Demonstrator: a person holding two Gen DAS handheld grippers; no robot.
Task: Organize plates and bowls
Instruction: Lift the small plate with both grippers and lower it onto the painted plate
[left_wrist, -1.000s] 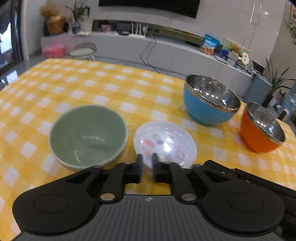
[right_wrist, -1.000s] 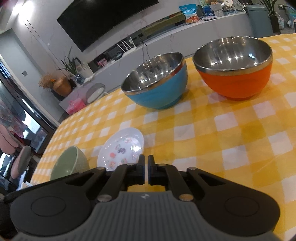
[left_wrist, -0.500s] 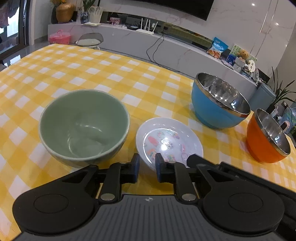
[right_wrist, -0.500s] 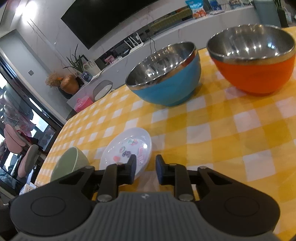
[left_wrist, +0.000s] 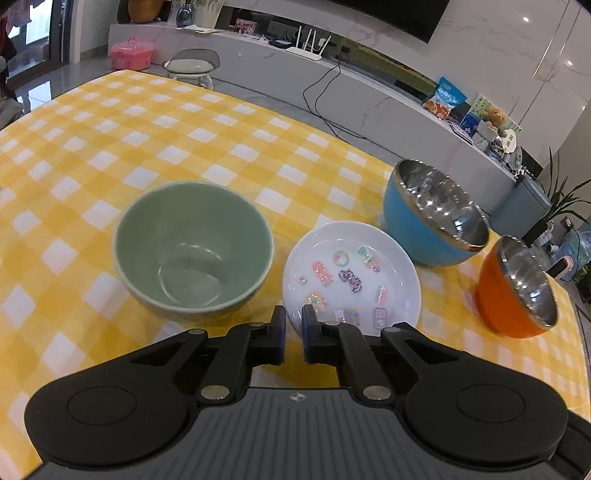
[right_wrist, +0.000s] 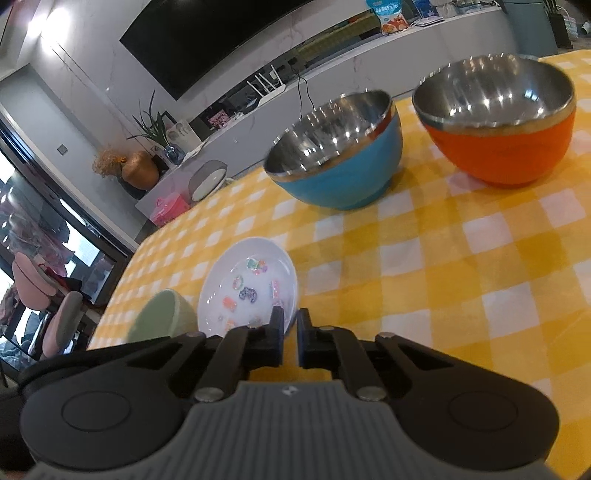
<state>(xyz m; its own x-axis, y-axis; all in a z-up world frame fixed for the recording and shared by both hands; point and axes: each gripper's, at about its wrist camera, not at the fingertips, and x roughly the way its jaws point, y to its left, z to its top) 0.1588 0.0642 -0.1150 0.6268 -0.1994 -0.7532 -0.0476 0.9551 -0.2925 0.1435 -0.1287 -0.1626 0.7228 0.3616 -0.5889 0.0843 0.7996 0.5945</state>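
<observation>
Both grippers are hovering with jaws nearly closed, holding nothing: left gripper (left_wrist: 293, 334) and right gripper (right_wrist: 290, 338) just before the white plate (left_wrist: 351, 280). Left of the plate sits the green bowl (left_wrist: 192, 247); beyond it, blue bowl (left_wrist: 432, 218) and orange bowl (left_wrist: 517, 291). Opening wider before pinching the plate's rim seems wise.

Table (left_wrist: 155, 122) wearing a yellow checked cloth, green bowl (left_wrist: 194, 251) sitting near its front edge, white plate (left_wrist: 351, 278) lying beside, blue bowl (left_wrist: 432, 218) and orange bowl (left_wrist: 517, 291) standing toward the right edge.

Black two-fingered tool (left_wrist: 293, 325) (right_wrist: 290, 326), grey ribbed body, silver pivot screws, round black discs
</observation>
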